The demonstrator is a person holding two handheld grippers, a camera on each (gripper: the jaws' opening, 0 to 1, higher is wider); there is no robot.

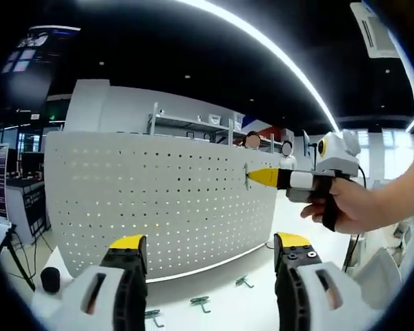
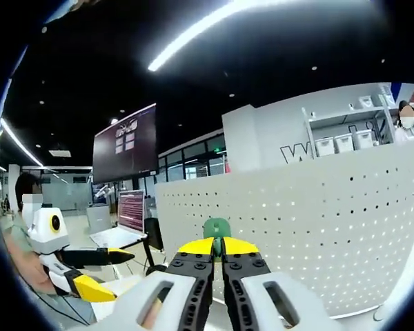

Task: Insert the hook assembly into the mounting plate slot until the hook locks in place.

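Observation:
A white perforated mounting plate stands upright on the table. In the left gripper view my left gripper is open, its yellow-tipped jaws wide apart in front of the plate with nothing between them. My right gripper, held by a hand, reaches in from the right with its tips against the plate's face. In the right gripper view that gripper is shut on a green hook, just in front of the plate. The left gripper shows at the lower left, jaws apart.
Three spare green hooks lie on the white table in front of the plate. A small black round object sits at the left. A person and a laptop are at the left of the right gripper view, under a large dark screen.

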